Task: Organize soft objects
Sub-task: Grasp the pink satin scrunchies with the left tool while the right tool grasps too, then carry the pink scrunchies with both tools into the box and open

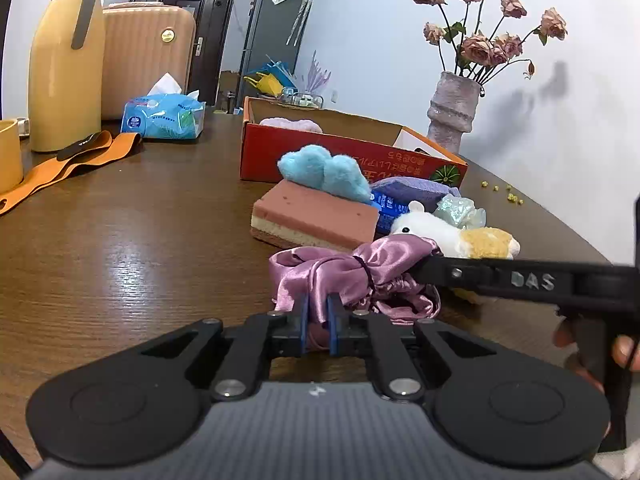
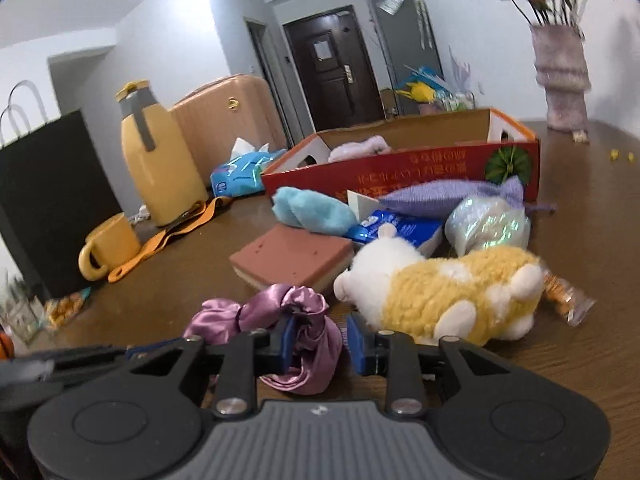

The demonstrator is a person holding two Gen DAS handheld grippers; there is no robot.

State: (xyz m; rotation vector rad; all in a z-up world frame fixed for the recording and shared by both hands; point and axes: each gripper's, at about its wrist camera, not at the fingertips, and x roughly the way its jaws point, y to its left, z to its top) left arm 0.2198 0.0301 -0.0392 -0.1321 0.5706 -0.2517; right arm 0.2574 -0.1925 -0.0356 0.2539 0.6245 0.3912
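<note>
A purple satin scrunchie (image 1: 352, 276) lies on the brown table in front of a pile of soft things. My left gripper (image 1: 318, 316) is shut on its near edge. My right gripper (image 2: 320, 340) is around the other end of the scrunchie (image 2: 296, 320), its jaws apart with a gap on the right side. The right gripper's arm also crosses the left wrist view (image 1: 520, 280). Behind lie a pink sponge (image 2: 294, 260), a blue fluffy toy (image 2: 314, 210), a yellow and white plush (image 2: 452, 292), a lilac cloth pouch (image 2: 448, 196) and an iridescent bag (image 2: 488, 224).
A red cardboard box (image 2: 400, 176) with a pink towel (image 2: 360, 148) inside stands behind the pile. A yellow jug (image 2: 160, 164), mug (image 2: 108, 248), orange strap (image 2: 172, 236) and tissue pack (image 2: 240, 176) are at the left. A vase of dried roses (image 1: 452, 108) stands far right.
</note>
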